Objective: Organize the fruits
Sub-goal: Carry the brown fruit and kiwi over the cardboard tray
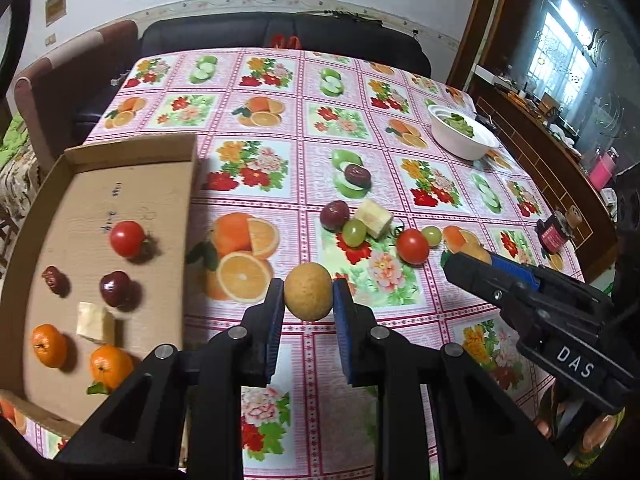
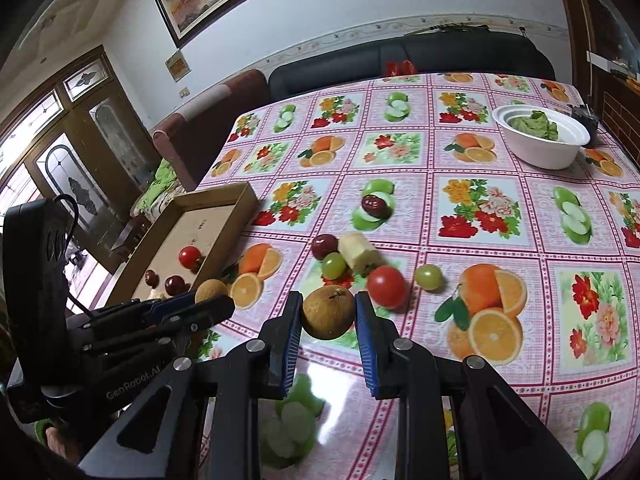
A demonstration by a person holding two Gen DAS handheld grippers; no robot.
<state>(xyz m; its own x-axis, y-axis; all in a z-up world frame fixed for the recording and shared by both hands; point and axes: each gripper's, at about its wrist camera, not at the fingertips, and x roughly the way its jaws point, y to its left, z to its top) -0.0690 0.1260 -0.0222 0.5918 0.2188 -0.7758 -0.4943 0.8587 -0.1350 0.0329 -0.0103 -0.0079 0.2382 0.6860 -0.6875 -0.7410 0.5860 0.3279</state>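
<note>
Two brown fruits held: our left gripper (image 1: 308,296) clamps one longan (image 1: 308,291), our right gripper (image 2: 328,312) another; we should lower each gently into the cardboard tray (image 1: 132,148)

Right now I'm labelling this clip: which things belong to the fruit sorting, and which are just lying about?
Job: cardboard tray; tan round fruits in left gripper and right gripper; loose cherry tomato; green grapes; red date.
Lying about: white bowl of greens; small jar.
</note>
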